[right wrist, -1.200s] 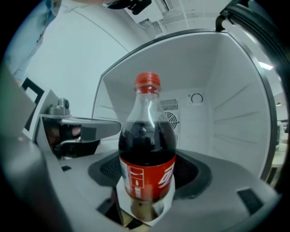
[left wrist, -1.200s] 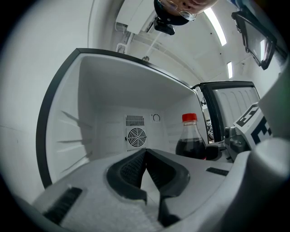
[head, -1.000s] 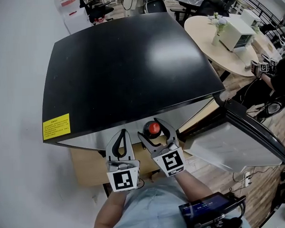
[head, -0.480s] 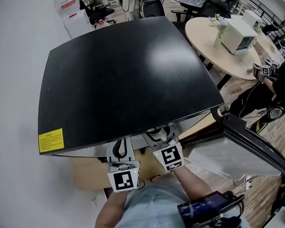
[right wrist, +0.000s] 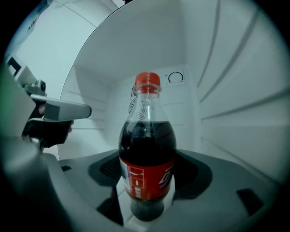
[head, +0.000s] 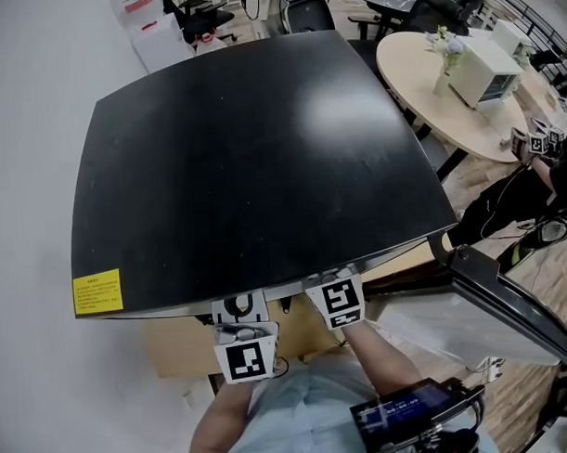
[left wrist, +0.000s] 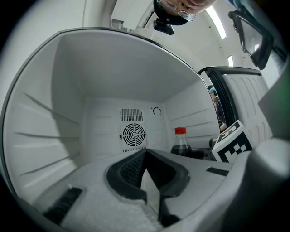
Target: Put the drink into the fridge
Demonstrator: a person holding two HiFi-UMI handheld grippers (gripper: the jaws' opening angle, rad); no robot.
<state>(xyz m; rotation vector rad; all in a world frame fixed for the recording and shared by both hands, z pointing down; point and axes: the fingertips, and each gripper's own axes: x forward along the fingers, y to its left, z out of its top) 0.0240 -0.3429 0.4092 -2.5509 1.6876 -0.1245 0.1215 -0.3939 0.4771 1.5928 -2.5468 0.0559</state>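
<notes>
The drink is a cola bottle (right wrist: pixel 147 149) with a red cap and red label. It stands upright between the jaws of my right gripper (right wrist: pixel 149 171), which is shut on its lower body inside the white fridge (right wrist: pixel 226 90). The left gripper view shows the same bottle (left wrist: pixel 181 144) to the right, beside the right gripper's marker cube (left wrist: pixel 233 140). My left gripper (left wrist: pixel 145 154) is shut with nothing in it, level at the fridge's mouth. In the head view only the two marker cubes (head: pixel 244 359) (head: pixel 336 303) show below the black fridge top (head: pixel 253 148); jaws and bottle are hidden.
The fridge door (head: pixel 509 301) stands open to the right. A round fan grille (left wrist: pixel 134 134) and a dial (left wrist: pixel 157 111) sit on the back wall, with shelf ridges on both side walls. A round wooden table (head: pixel 465 103) stands beyond at right.
Both grippers have moved forward under the fridge top, the right one farther. The bottle's red cap and both pairs of jaws, visible a second ago in the head view, are now hidden.
</notes>
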